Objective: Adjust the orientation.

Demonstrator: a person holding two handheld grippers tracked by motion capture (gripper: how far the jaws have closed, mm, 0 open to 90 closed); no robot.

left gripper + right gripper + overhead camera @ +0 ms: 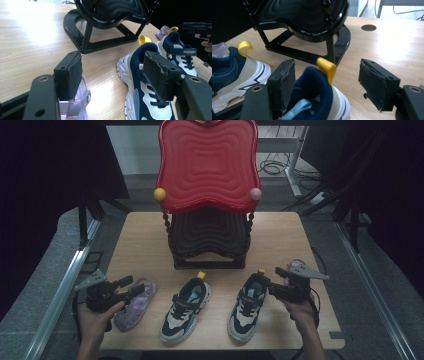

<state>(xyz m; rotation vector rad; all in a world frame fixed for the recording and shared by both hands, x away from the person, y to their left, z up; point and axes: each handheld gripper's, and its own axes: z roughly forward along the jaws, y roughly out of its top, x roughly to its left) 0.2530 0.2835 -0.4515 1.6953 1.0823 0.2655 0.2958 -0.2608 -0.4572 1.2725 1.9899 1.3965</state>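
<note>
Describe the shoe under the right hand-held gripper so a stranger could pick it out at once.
Start at the red-topped stand at the back of the wooden table. In the row of shoes before it, take the right navy-and-white sneaker. Its yellow heel loop sits between the right hand-held gripper's open jaws, unlike its twin.

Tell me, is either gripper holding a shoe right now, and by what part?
Nothing is held. The left gripper stands open over the purple sandal, and the right gripper stands open around the heel of the right sneaker, pads not pressing.
</note>
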